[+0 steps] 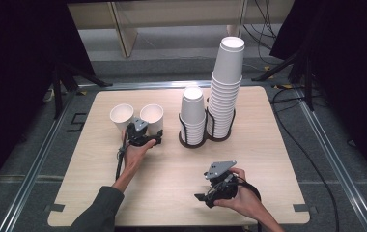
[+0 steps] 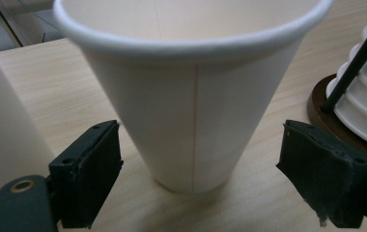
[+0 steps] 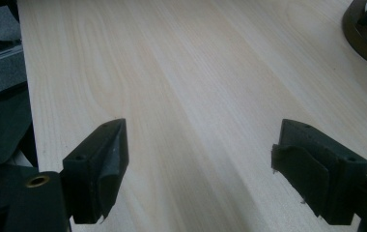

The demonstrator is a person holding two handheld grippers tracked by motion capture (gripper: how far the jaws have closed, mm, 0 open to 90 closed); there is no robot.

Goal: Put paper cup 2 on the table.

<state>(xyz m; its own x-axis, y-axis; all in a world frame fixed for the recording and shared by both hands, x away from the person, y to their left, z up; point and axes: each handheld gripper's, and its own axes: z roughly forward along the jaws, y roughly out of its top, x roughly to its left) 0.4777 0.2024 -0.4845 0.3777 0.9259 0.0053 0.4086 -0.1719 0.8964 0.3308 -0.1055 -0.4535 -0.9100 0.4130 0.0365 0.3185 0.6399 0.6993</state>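
My left claw (image 1: 145,131) sits at the table's (image 1: 172,169) left half, and the right-hand cup (image 2: 191,92) of the loose pair stands dead ahead at twelve o'clock, between my jaws. The jaws are apart, pads (image 2: 92,179) clear of the wall on both sides, so nothing is gripped yet. The cup is upright, mouth up, long axis vertical, narrow base on the wood. Its twin (image 1: 121,116) stands just beside it at nine o'clock. At three o'clock from the cup is the short stack (image 1: 192,113) in its rack, then the tall stack (image 1: 226,82). My right claw (image 1: 205,195) rests down at five o'clock, jaws wide over bare wood, holding nothing. Left is plainly nearer; I reckon a level squeeze low on the wall takes it.
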